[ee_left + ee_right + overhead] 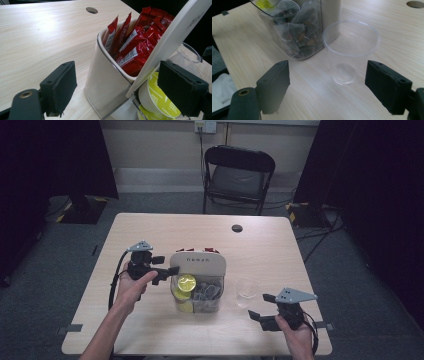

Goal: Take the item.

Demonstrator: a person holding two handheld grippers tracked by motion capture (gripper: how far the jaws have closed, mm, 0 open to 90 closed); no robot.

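High view first: finds a white-and-clear rack [198, 264] near the middle of the desk [150, 235], a little toward the near edge, and a clear cup [246, 292] just beside it, toward the right edge. Looks like the very start of the job. Shows no item in the cup. Shows the rack full: red sachets [132, 47] upright in the back compartment, tea bags [299, 37] packed in the clear front one, yellow-lidded capsules [187, 282] stacked in the front left slot.

Left tongs [167, 274]: held level at the rack's left side, jaws wide apart, pointed at the capsules. In the left gripper view, has one pad in front of the top one and the other out over bare desk. Probably touches nothing, though contact at the lid's rim is hard to rule out. Grips nothing.

Right tongs [260, 306]: near the desk's near right corner, jaws spread wide, empty. In the right gripper view, faces the cup from a little way off, neither pad on its wall.

Left to do, at a guess: close on one of the capsules, lift it out of the rack, carry it to the cup, perhaps steady the cup with the right tongs. None of that begun.
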